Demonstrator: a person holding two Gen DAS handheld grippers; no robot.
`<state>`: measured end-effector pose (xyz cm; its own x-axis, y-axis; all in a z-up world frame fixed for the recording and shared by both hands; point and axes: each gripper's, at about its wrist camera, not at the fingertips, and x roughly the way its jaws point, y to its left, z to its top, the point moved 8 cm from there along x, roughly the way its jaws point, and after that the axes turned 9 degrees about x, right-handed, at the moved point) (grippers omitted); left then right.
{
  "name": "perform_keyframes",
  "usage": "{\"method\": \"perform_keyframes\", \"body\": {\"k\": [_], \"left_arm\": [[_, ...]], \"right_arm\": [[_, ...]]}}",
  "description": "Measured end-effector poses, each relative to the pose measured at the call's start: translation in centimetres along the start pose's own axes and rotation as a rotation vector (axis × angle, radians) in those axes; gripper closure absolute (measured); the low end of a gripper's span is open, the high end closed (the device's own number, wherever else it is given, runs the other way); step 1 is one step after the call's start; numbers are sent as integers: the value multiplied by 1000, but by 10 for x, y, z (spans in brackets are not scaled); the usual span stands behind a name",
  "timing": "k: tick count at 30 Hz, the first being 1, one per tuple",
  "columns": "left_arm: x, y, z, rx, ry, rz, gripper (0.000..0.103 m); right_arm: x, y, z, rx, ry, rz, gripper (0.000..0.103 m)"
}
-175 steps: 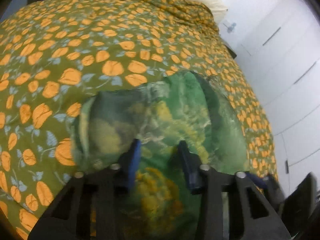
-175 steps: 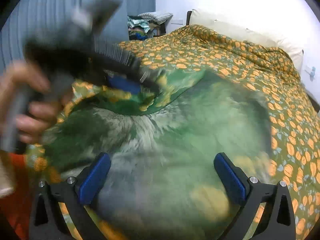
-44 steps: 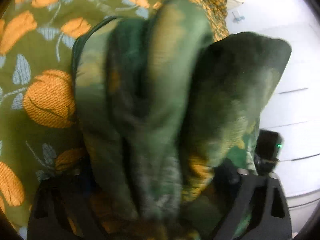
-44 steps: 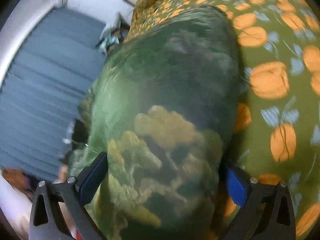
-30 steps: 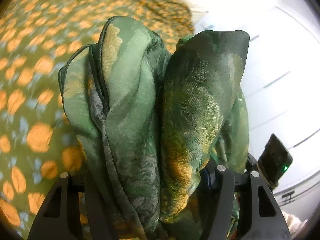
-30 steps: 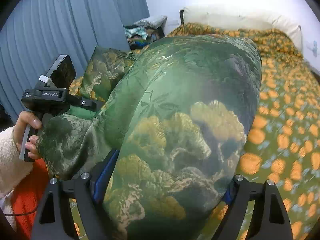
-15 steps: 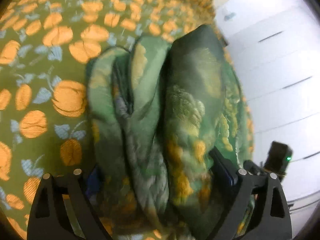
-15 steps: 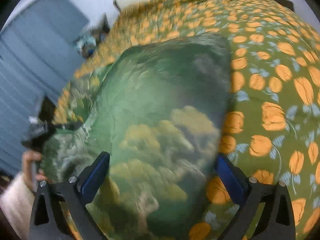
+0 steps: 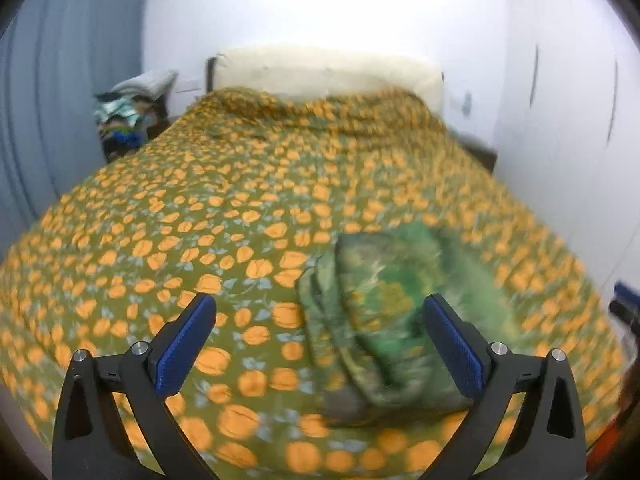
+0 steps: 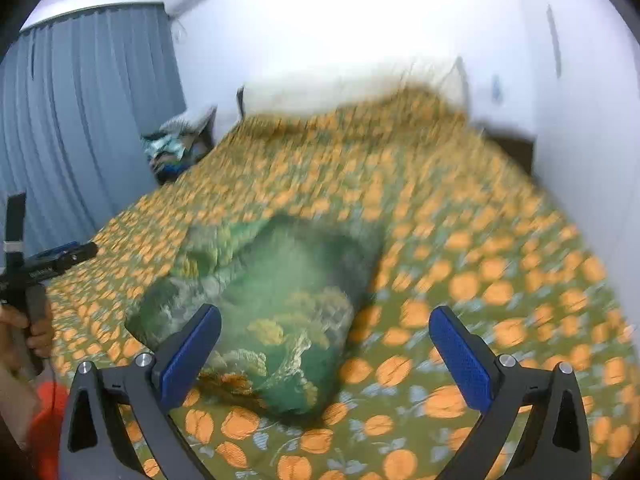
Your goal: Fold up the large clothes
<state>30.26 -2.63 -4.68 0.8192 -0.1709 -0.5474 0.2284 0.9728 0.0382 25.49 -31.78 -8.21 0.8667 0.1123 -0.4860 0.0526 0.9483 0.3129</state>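
Note:
The green patterned garment (image 9: 384, 320) lies folded in a thick bundle on the bed cover (image 9: 200, 220). In the right wrist view the same bundle (image 10: 280, 300) sits just ahead, left of centre. My left gripper (image 9: 318, 308) hangs above and behind the bundle; its jaws are opening, with nothing pressed between its blue pads (image 9: 184, 340). My right gripper (image 10: 325, 316) is open too and lifted clear of the cloth. The left gripper (image 10: 48, 260) also shows at the left edge of the right wrist view, held in a hand.
The olive bed cover with orange flowers fills the bed. A cream pillow (image 9: 320, 68) lies at the head. A heap of clothes (image 9: 120, 116) sits beside grey-blue curtains (image 10: 80, 120). White wardrobe doors (image 9: 568, 100) stand on the right. Something red (image 10: 48, 412) is at the lower left.
Both grippers let go of the folded garment, opened wide and drew back and up. The bundle now rests on the bed instead of filling both views.

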Motion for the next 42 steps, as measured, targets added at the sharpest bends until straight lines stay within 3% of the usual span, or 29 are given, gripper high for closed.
{"method": "perform_keyframes", "body": {"k": [3,5,9,12,14,18,23,28,36,42], "left_arm": [[-18,-3,5,-49,-68,-8,0],[-45,-7,9,-14,-103,41,0],[-72,-18,14,72,-136,175,0],[-83,-25,12,110,-147,232,0],[-90,-30,10,129,-146,247,0],[-99,-41,4,151,-120,264,0],[-99,-48,-17,130,-21,254,0],[-95,-57,-42,114,78,170,0],[-113,-74,-48,164,118,119,0],[-131,-85,-40,190,121,104,0]], "right_arm": [[-42,8,16,-41,-129,-70,0],[-68,7,21,-35,-203,-111,0],[-83,6,16,0,-136,-98,0],[-102,2,14,19,-164,-137,0],[-110,3,12,19,-178,-141,0],[-109,11,2,6,-96,-113,0],[-113,28,-11,-22,-28,-128,0],[-111,41,-31,-43,70,-160,0],[-116,55,-53,-42,156,-135,0],[-123,60,-50,-27,194,-139,0]]}}
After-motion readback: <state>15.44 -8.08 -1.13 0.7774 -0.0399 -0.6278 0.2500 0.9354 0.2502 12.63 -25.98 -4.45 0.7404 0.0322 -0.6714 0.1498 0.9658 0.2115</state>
